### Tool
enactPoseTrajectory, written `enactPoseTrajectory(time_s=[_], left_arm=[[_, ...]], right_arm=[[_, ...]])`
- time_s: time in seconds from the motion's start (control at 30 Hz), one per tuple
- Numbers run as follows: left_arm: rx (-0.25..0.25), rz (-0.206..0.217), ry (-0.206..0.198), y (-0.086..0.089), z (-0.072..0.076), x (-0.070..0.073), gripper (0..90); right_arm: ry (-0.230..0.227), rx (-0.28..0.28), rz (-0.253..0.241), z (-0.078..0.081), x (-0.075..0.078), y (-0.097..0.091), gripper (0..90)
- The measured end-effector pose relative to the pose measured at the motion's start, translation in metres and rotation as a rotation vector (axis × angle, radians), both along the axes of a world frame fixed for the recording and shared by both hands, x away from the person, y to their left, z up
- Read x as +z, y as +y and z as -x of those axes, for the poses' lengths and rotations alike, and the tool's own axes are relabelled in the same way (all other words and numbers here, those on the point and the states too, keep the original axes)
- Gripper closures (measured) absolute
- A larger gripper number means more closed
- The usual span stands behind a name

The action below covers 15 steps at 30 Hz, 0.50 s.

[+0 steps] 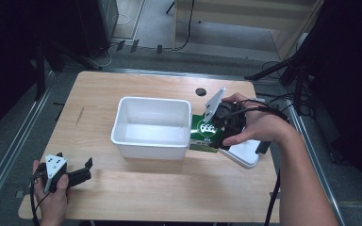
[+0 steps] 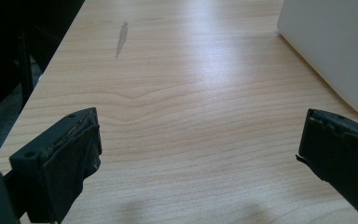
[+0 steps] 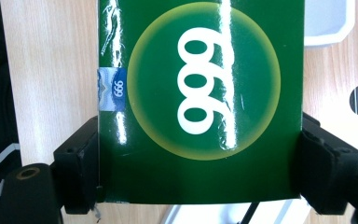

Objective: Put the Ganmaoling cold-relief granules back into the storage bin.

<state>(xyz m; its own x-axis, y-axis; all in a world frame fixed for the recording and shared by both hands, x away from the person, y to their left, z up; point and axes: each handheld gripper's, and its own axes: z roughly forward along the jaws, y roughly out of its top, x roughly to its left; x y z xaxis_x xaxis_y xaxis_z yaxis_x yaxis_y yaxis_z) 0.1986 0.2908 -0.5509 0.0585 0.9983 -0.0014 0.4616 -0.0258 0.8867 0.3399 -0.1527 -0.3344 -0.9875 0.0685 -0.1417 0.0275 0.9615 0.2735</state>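
A green box (image 1: 202, 133) printed with a white "999" in a yellow ring is clamped across its width by my right gripper (image 1: 213, 136), just off the right wall of a white plastic bin (image 1: 151, 149). In the right gripper view the box (image 3: 200, 93) sits between both jaws of that gripper (image 3: 198, 154), and a small blue label shows on its left edge. At the table's near left corner my left gripper (image 1: 74, 160) is open with nothing in it. In its own view the left gripper (image 2: 200, 135) has its jaws spread wide over bare wood.
The bin stands in the middle of the wooden table and looks empty. Its corner (image 2: 331, 42) shows in the left gripper view. A white lid (image 1: 245, 153) lies under the right hand. A round hole (image 1: 201, 92) is in the tabletop behind the bin.
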Motion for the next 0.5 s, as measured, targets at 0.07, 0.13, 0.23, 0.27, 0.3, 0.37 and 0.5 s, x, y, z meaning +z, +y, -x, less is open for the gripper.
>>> enactPoseTrajectory(time_s=[0.07, 0.13, 0.23, 0.27, 0.3, 0.37, 0.5], left_arm=[[0.001, 0.0, -0.001, 0.0, 0.0, 0.0, 0.0], [0.0, 0.0, -0.002, 0.0, 0.0, 0.0, 0.0], [0.0, 0.0, -0.001, 0.0, 0.0, 0.0, 0.0], [-0.001, 0.001, -0.002, 0.0, 0.0, 0.0, 0.0], [-0.001, 0.0, -0.001, 0.0, 0.0, 0.0, 0.0], [-0.002, 0.0, -0.001, 0.0, 0.0, 0.0, 0.0], [-0.002, 0.004, -0.003, 0.0, 0.0, 0.0, 0.0]], right_arm=[[-0.003, 0.009, -0.002, -0.002, 0.0, 0.004, 16.0], [-0.003, 0.01, 0.0, -0.002, 0.0, 0.007, 16.0], [-0.002, 0.015, -0.001, -0.004, 0.001, 0.011, 16.0], [0.0, 0.015, 0.002, -0.004, 0.001, 0.012, 16.0], [0.003, 0.021, 0.002, -0.005, 0.001, 0.013, 16.0], [0.0, 0.021, 0.002, -0.006, 0.003, 0.016, 16.0], [0.002, 0.024, 0.004, -0.008, 0.004, 0.022, 16.0]])
